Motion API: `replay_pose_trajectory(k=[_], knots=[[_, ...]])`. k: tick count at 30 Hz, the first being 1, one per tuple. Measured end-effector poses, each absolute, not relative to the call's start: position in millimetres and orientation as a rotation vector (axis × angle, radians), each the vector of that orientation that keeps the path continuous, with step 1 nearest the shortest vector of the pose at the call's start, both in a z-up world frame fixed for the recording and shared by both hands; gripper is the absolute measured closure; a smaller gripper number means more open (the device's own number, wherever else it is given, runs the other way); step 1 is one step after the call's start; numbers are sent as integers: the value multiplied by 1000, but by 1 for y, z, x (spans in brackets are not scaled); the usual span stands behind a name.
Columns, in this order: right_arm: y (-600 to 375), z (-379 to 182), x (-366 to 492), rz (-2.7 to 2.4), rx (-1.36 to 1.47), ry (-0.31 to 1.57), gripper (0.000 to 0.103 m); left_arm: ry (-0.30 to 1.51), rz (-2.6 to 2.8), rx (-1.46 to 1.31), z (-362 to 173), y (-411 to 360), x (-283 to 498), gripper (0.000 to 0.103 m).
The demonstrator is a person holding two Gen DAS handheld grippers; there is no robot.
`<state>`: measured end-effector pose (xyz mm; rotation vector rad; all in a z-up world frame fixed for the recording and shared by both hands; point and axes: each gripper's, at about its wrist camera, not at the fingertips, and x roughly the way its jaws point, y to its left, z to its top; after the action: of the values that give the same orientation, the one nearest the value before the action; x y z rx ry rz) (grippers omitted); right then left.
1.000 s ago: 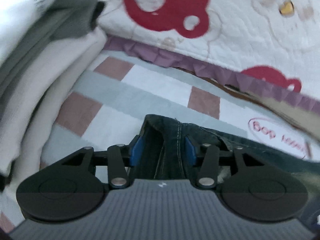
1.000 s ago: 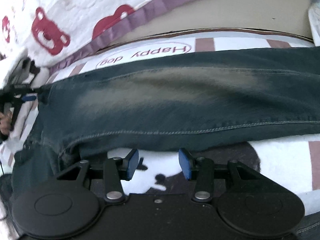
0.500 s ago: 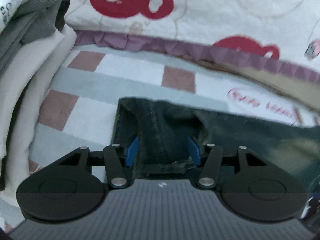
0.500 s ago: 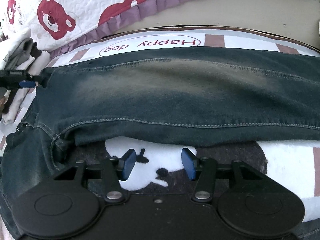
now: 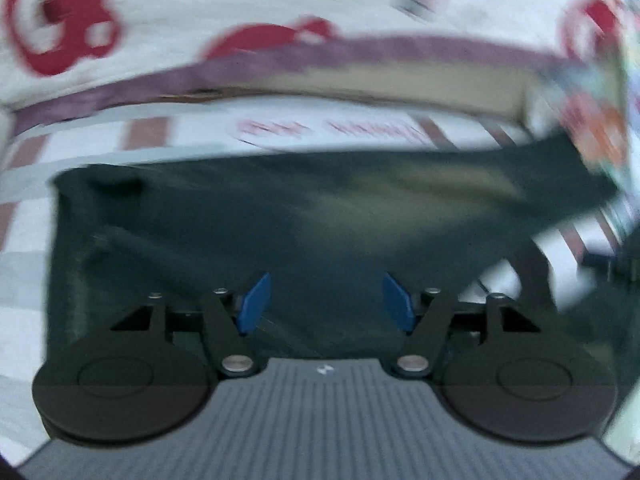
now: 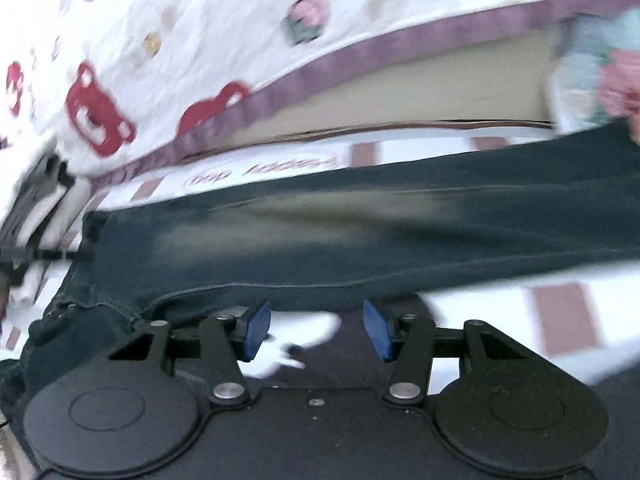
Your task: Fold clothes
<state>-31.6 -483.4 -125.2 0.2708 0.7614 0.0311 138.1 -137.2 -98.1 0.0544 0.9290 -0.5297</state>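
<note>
Left wrist view: left gripper (image 5: pixel 326 300) has let go of the jeans (image 5: pixel 280 216); jaws opening, denim under them, unpinched.
Right gripper (image 6: pixel 316 332): jaws apart, empty, near the jeans' edge.
Jeans: folded lengthwise on the mat (image 6: pixel 560 316).
Far: quilt (image 6: pixel 224 32).
Meaning: fold laid; next fold pending.

The jeans (image 6: pixel 360 236) were dark blue denim with a paler, faded patch along the middle of the leg and a stitched seam running near their lower edge. They lay flat and stretched out sideways, one leg reaching from a squared-off end at the left to the far right, with a bunched, rumpled part at the lower left. In the left wrist view the jeans (image 5: pixel 304 216) filled the middle of the picture, blurred, with the same faded patch toward the upper right and the cloth narrowing to the right.
</note>
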Motion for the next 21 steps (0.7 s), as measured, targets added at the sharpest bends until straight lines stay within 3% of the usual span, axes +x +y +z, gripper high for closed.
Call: replay_pose_trajectory(k=[13, 21], knots=[[-655, -131, -282, -460, 541, 732, 46, 1028, -861, 239, -131, -203, 73, 37], [-652, -174, -288, -335, 909, 647, 46, 976, -913, 239, -125, -209, 67, 38]])
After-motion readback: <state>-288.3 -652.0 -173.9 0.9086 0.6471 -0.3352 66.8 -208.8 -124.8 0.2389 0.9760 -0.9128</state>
